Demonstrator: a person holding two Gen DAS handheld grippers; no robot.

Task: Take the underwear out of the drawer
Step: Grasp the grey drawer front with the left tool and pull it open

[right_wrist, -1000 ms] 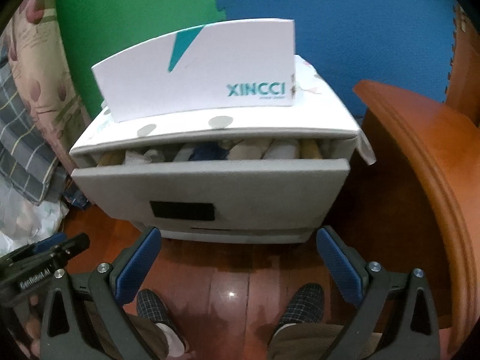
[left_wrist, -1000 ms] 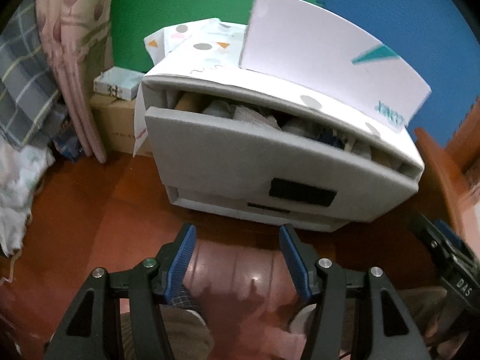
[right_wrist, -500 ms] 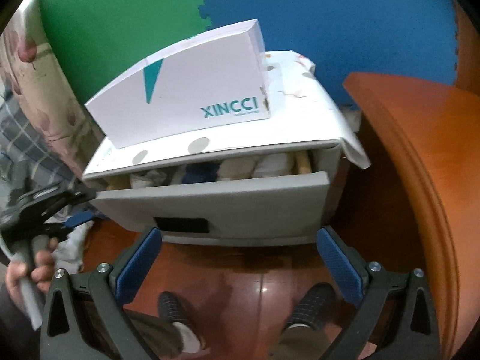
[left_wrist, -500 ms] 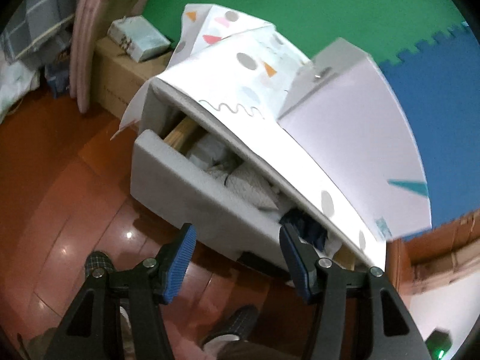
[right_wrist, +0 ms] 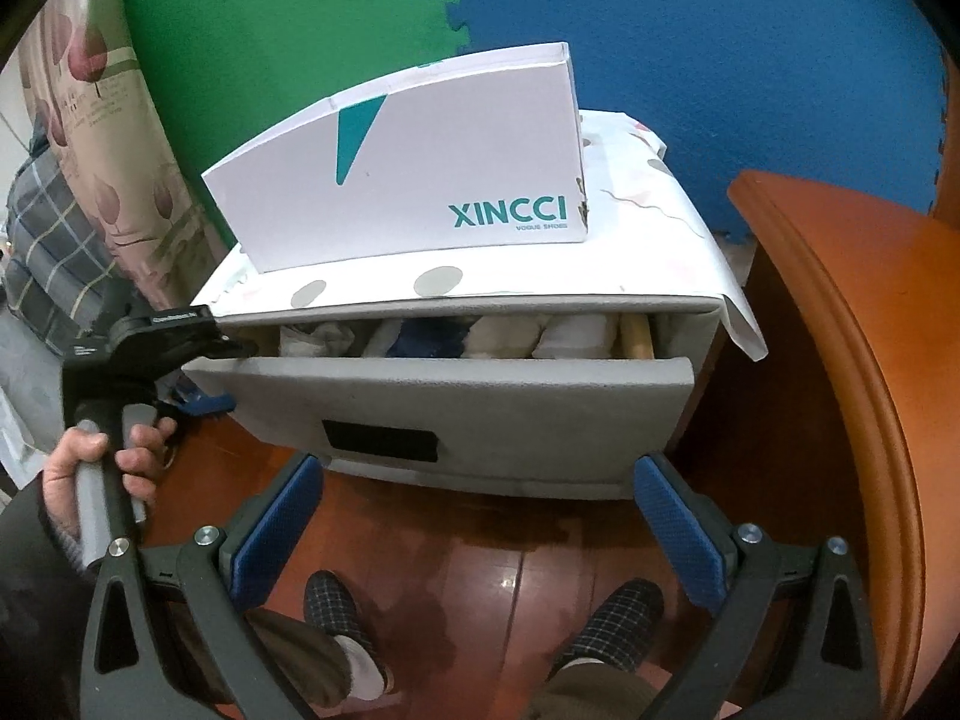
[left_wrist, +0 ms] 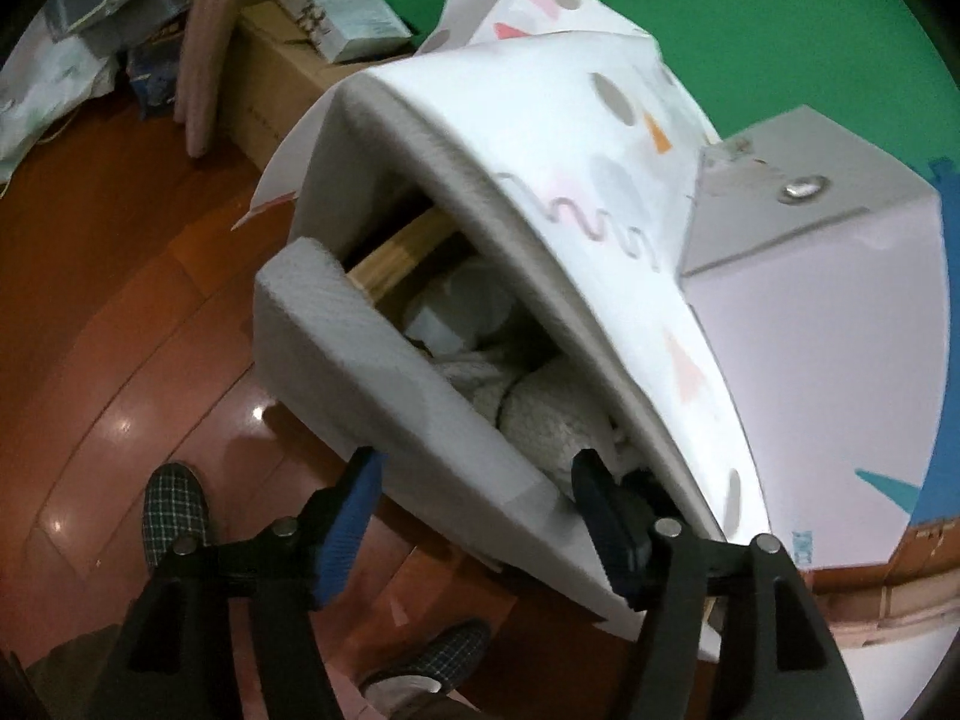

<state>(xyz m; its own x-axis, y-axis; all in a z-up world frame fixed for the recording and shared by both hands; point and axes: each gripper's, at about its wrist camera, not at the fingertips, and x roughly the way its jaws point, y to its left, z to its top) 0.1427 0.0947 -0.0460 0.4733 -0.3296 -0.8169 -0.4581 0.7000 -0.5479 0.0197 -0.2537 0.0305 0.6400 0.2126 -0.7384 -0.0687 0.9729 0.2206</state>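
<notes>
Folded underwear (right_wrist: pixel 480 336) in white, cream and dark blue lay packed in a row inside the pale grey fabric drawer (right_wrist: pixel 480 402), which stood pulled partly out of a low grey cabinet (right_wrist: pixel 684 312) on the reddish wooden floor (right_wrist: pixel 480 552). In the left wrist view the same pieces (left_wrist: pixel 540 420) showed as pale, fuzzy bundles just behind the drawer's thick front panel, with a wooden rail (left_wrist: pixel 396 258) at the far left end of the opening. The left gripper (left_wrist: pixel 474 498), black with blue pads, hung at the drawer's left end; its jaws had just been opening and stood apart, straddling the front panel's top edge, one finger outside the panel and the other over the clothes, with nothing gripped. In the right wrist view a hand (right_wrist: pixel 102 468) in a dark sleeve held that gripper's handle to the left of the cabinet. The right gripper (right_wrist: pixel 480 516) hovered in front of the drawer over the floor, jaws spread wide and empty. A white cloth (right_wrist: pixel 660 252) printed with grey dots and coloured shapes covered the cabinet top, and a white shoebox (right_wrist: pixel 420 180) lettered XINCCI in teal stood on it. Two feet in checked slippers (right_wrist: pixel 624 606) stood on the floor nearby. An orange-brown wooden tabletop (right_wrist: pixel 852 360) curved along the right, and green and blue foam mats (right_wrist: pixel 720 48) lined the far wall.
</notes>
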